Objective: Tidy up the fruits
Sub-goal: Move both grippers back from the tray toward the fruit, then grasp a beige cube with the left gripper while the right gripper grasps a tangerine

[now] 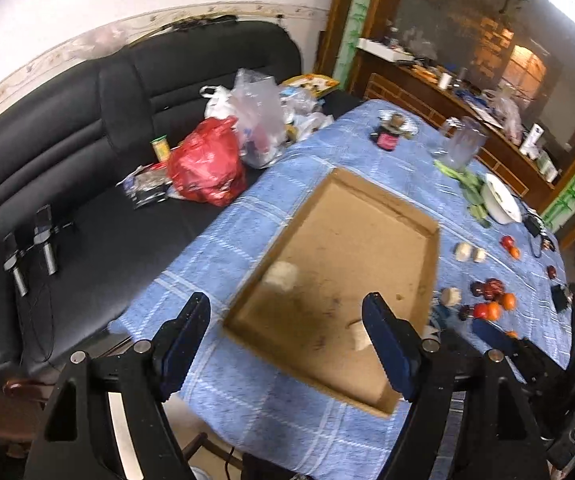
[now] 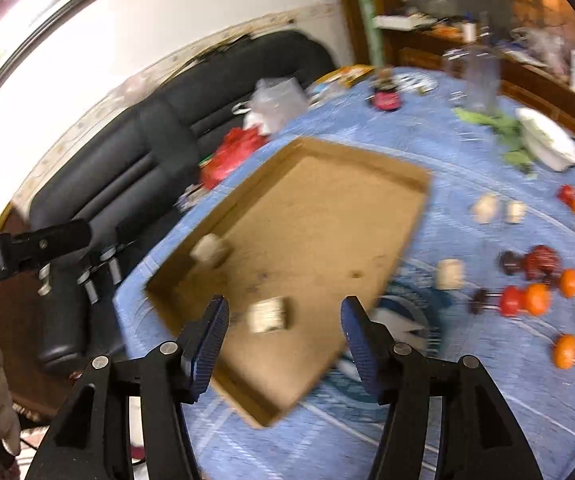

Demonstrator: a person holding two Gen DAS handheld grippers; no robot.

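Observation:
A shallow cardboard tray (image 1: 375, 196) (image 2: 327, 152) lies on the blue checked tablecloth. Two pale fruit pieces lie inside it, one by its left wall (image 1: 281, 275) (image 2: 209, 250) and one near the front (image 1: 361, 338) (image 2: 269, 314). Red, orange and dark fruits (image 1: 487, 300) (image 2: 527, 284) and more pale pieces (image 1: 469, 252) (image 2: 495, 208) lie on the cloth right of the tray. My left gripper (image 1: 287, 320) is open and empty above the tray's near end. My right gripper (image 2: 283, 322) is open and empty above the front pale piece; the view is blurred.
A black sofa (image 1: 87, 128) with a red bag (image 1: 207, 164) and clear bags stands left of the table. A white bowl (image 1: 501, 202), green leaves, a clear jug (image 1: 461, 146) and a dark jar (image 1: 387, 138) stand at the table's far side. A wooden cabinet lies behind.

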